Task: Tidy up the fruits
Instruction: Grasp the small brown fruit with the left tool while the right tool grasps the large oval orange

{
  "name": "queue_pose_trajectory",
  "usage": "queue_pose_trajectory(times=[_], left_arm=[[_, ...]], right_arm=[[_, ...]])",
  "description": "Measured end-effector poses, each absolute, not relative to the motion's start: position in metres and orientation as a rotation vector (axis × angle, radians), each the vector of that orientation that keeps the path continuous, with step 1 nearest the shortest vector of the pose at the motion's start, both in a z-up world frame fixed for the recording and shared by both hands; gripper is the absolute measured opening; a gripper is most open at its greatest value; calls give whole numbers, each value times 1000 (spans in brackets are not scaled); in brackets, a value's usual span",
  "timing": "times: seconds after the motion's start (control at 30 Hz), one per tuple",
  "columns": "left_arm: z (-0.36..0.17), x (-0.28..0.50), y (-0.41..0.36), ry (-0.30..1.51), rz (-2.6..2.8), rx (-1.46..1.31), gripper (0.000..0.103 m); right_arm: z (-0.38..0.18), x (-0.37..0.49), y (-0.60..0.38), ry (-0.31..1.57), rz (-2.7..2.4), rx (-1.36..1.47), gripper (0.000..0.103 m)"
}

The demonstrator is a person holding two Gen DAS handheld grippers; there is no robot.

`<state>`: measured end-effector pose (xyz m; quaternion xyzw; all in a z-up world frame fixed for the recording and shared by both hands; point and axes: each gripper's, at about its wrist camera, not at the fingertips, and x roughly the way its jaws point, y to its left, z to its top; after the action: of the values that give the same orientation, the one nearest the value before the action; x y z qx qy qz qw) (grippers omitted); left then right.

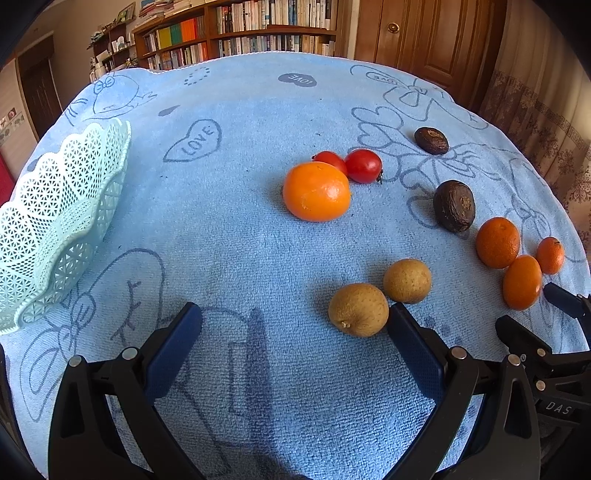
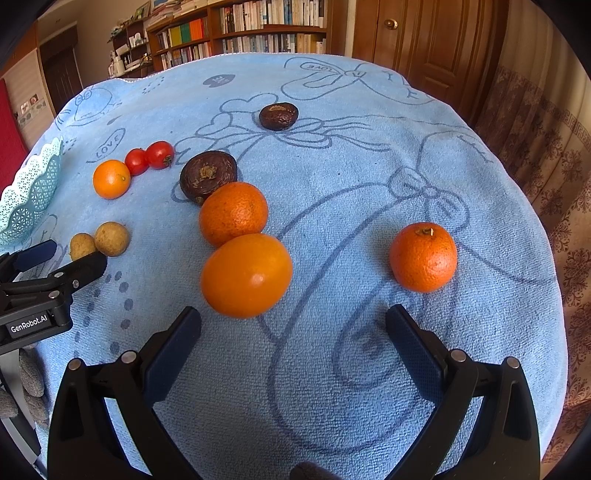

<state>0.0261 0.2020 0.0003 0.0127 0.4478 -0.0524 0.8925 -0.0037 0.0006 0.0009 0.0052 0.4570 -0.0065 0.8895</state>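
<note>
**Fruit lying loose on a blue towel, both claws gaping and empty**

Covering the surface (image 1: 258, 110): a pale blue towel (image 1: 240, 240) printed with hearts and bows. Standing behind it, bookshelves (image 1: 240, 33) and a wooden door (image 1: 424, 37); hanging at the right, a patterned curtain (image 2: 546, 166).

Showing in the left wrist view: the left claw (image 1: 294, 325) spread wide, holding nothing, two brown fruits (image 1: 358, 309) just ahead, one touching its right finger. Sitting at the left edge, a mint lattice basket (image 1: 55, 229), interior hidden. Lying mid-towel, an orange (image 1: 316, 192) touching two tomatoes (image 1: 364, 166).

Showing best in the right wrist view: the right claw (image 2: 293, 325) also spread wide and empty, a smooth orange (image 2: 246, 275) touching a rougher one (image 2: 233, 213), a lone orange (image 2: 423, 257) well apart, two dark fruits (image 2: 208, 175) farther back.
</note>
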Motion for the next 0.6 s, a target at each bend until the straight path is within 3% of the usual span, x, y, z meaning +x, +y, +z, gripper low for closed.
queue_pose_trajectory(times=[0.3, 0.6], left_arm=[[8, 17, 217, 893, -202, -59, 99], [10, 16, 194, 884, -244, 85, 60]], right_arm=[[1, -1, -1, 973, 20, -3, 98], [12, -12, -9, 953, 128, 38, 98]])
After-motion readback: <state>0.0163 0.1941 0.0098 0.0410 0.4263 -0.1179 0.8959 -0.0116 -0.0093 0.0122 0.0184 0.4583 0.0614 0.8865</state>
